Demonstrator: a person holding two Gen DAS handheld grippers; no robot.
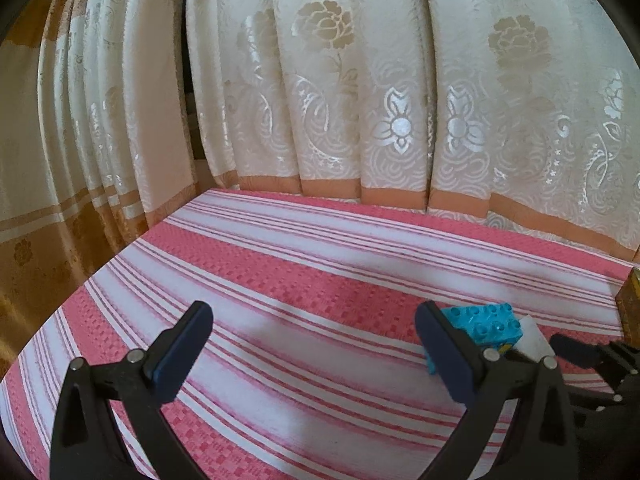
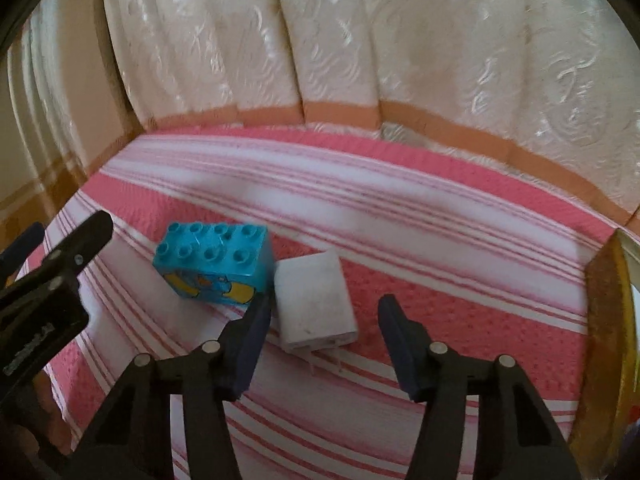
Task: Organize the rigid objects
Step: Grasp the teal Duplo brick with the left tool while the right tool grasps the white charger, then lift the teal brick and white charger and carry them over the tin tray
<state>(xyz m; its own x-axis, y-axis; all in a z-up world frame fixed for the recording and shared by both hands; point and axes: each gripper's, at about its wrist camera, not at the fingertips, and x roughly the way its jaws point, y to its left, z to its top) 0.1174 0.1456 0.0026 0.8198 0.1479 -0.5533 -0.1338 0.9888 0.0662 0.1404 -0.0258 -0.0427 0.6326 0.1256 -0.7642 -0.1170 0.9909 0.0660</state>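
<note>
Where curtain [image 1: 360,80] hangs, striped cloth [image 1: 320,260] w/ block [image 2: 214,260].

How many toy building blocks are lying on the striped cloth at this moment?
1: the blue block lies left of the white charger, just ahead of the right gripper. Others may be out of view.

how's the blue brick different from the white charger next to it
The blue brick is bright turquoise with studs on top and a printed side; the white charger is plain, smooth and scuffed. The brick stands taller; the charger lies flat, prongs toward the camera. Both rest on the striped cloth, side by side.
</note>
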